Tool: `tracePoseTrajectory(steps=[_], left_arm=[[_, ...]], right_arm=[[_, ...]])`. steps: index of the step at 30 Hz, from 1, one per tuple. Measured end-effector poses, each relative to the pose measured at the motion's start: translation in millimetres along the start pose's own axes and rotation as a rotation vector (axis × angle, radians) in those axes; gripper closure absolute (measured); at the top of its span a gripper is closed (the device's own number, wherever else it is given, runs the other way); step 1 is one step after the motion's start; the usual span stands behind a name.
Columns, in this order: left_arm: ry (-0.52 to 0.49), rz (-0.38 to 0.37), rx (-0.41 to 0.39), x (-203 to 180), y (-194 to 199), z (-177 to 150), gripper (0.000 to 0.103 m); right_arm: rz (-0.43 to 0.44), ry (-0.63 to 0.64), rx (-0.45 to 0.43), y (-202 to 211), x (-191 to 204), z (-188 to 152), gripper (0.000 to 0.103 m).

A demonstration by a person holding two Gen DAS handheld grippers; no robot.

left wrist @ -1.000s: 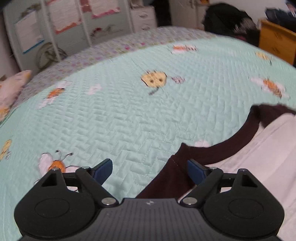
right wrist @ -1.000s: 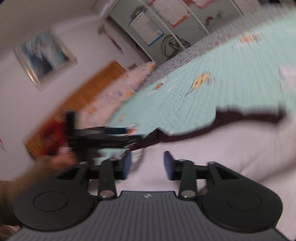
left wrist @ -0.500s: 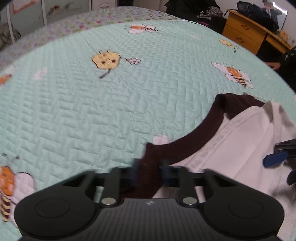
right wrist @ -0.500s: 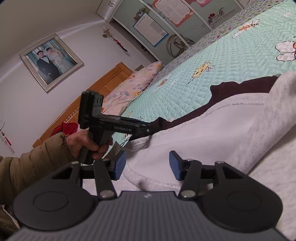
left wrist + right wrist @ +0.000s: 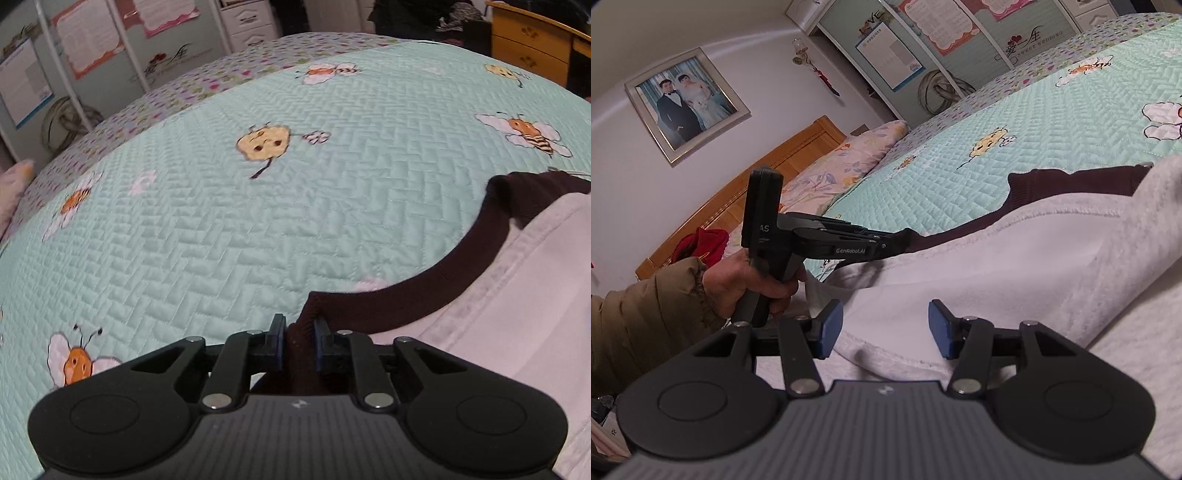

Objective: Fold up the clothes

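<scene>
A white garment (image 5: 524, 295) with a dark maroon ribbed trim (image 5: 424, 291) lay spread across a mint-green quilted bedspread (image 5: 258, 229) printed with cartoon bees, on a bed in a bedroom. The left tongs (image 5: 298, 345) were clamped on a corner of the maroon trim, its fabric bunched between the blue pads, though the jaws were easing slightly apart. In the right wrist view the left tongs (image 5: 901, 238) gripped that same corner, held by a hand (image 5: 750, 280) in an olive padded sleeve (image 5: 646, 317). The right tongs (image 5: 884, 326) stood apart over a folded edge of the white cloth, the pads clear of it on either side. Beyond lay a floral pillow (image 5: 849, 155), a wooden headboard (image 5: 768, 173) and a framed photograph (image 5: 687, 103) on the wall.
</scene>
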State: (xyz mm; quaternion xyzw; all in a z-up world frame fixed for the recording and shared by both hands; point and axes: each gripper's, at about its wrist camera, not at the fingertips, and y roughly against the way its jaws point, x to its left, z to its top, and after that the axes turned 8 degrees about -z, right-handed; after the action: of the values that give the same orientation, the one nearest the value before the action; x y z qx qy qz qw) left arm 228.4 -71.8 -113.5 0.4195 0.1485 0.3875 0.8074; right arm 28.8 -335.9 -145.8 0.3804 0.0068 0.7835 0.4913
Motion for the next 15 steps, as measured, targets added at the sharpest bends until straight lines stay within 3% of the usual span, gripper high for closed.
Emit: tracePoseTrajectory(steps=[4,5,8,11,15], left_arm=[[0.052,0.013,-0.008,6,1,-3,0.064],[0.072,0.022,-0.020,9,5,-3,0.051],[0.130,0.038,-0.061,16,19,-4,0.047],[0.111,0.056,-0.096,10,37,-5,0.044],[0.217,-0.043,-0.120,22,54,-11,0.033]], right_arm=[[-0.008,0.007,0.009,1,2,1,0.049],[-0.010,0.008,0.016,2,3,3,0.049],[-0.020,0.002,0.021,9,5,7,0.047],[-0.048,0.007,0.015,19,7,7,0.042],[-0.073,-0.012,-0.006,30,5,5,0.037]])
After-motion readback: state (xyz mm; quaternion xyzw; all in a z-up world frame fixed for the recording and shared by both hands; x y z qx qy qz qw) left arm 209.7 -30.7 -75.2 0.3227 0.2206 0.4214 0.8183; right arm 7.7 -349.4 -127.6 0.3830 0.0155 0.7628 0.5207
